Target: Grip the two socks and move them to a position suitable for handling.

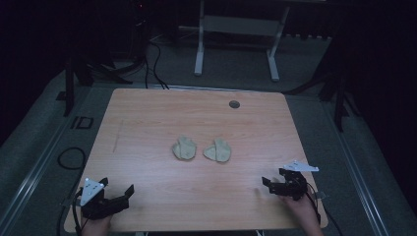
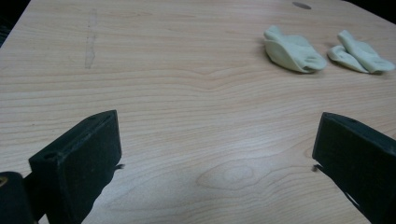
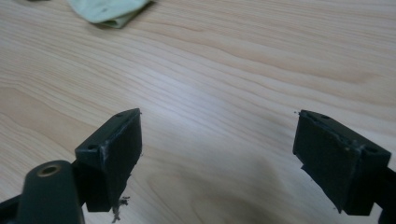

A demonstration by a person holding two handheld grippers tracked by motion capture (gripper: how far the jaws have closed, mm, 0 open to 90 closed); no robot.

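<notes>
Two pale folded socks lie side by side in the middle of the wooden table (image 1: 147, 123): the left sock (image 1: 185, 148) and the right sock (image 1: 218, 150). In the left gripper view both lie far ahead at the upper right, the left sock (image 2: 293, 50) and the right sock (image 2: 359, 52). A corner of one sock (image 3: 109, 10) peeks in at the top of the right gripper view. My left gripper (image 1: 117, 191) rests open near the front left corner, nothing between its jaws. My right gripper (image 1: 273, 179) stands open near the front right edge, also empty.
A small dark round grommet (image 1: 234, 104) sits in the table's far right area. Behind the table stand a white frame's legs (image 1: 199, 54), cables and dark stands on a grey floor. A faint scuff line (image 1: 118, 135) marks the table's left side.
</notes>
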